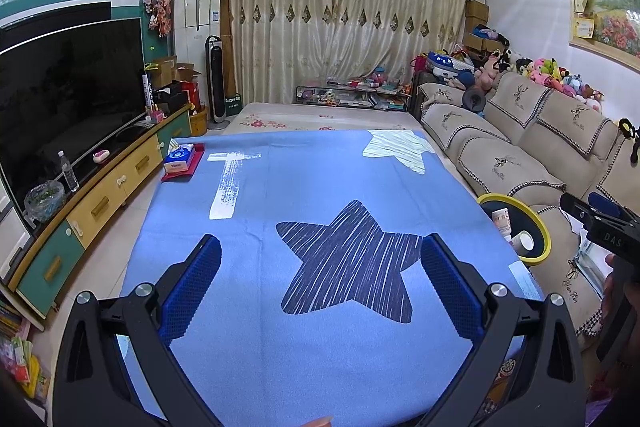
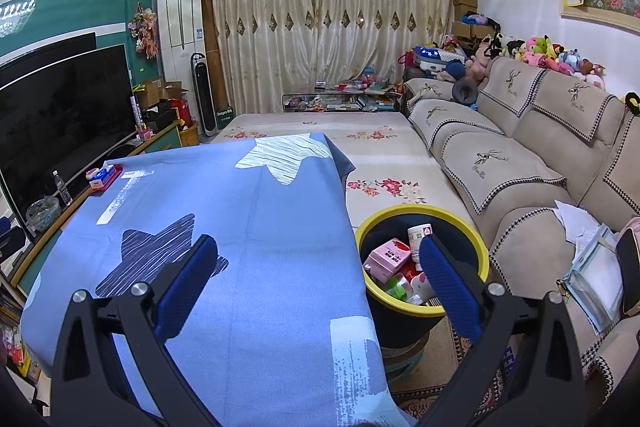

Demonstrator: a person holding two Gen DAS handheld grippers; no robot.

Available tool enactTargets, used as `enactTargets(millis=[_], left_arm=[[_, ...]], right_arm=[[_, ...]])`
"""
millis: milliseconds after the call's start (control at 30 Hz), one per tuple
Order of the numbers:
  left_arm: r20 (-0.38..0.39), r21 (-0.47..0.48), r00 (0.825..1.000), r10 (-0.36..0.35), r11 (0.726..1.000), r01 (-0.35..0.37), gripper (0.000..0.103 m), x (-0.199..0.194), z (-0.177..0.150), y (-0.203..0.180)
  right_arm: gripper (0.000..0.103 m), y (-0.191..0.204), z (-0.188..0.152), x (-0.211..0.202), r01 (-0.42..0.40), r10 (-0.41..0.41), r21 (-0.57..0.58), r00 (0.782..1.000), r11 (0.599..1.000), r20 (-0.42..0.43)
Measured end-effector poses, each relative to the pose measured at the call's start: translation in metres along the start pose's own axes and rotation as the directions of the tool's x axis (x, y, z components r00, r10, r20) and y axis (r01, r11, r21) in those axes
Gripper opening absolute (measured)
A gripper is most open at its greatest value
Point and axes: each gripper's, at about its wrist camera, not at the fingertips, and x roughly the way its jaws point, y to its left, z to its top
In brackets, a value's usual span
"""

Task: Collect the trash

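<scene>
Beside the blue-clothed table (image 2: 256, 227), a yellow-rimmed bin (image 2: 482, 255) holds trash (image 2: 390, 259); both tongs (image 1: 320, 267) (image 2: 318, 271) gape wide, empty.

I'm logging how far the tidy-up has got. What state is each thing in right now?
Left gripper: open, empty, over the tablecloth.
Right gripper: open, empty, near the bin.
Yellow-rimmed bin: uncovered, holding a pink carton, bottle and cups.
Blue tablecloth: spread flat, no trash visible on it.
Tissue pack: on a red tray at the far corner.
Curtains: drawn shut.
TV: off.
</scene>
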Motion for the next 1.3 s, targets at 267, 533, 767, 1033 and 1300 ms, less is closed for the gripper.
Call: enactTargets(millis=[267,533,767,1033,1300], left_arm=[[-0.002,0.004,1.0,0.002,1.0,-0.002,0.098,0.0009,-0.0012,-0.0006],[-0.009,0.003,1.0,0.0,1.0,0.0,0.098,0.0031,-0.0029,0.0],[-0.012,0.004,1.0,0.001,1.0,-0.001,0.098,0.0053,-0.0042,0.0001],[-0.013,0.003,1.0,0.001,1.0,-0.001,0.098,0.0065,-0.0051,0.0006],[-0.01,0.004,1.0,0.001,1.0,-0.001,0.098,0.0078,-0.0078,-0.0001]], right_arm=[[0.096,0.0001,-0.0037,0.0018,0.0,0.0,0.002,1.0,1.0,-0.003],[0.096,-0.0014,-0.0073,0.0028,0.0,0.0,0.003,1.0,1.0,-0.009],[0.096,-0.0016,-0.0064,0.0029,0.0,0.0,0.003,1.0,1.0,-0.01],[0.096,-0.0014,-0.007,0.003,-0.001,0.001,0.003,1.0,1.0,-0.012],[0.096,-0.0015,-0.0074,0.0035,-0.001,0.001,0.003,1.0,1.0,-0.012]])
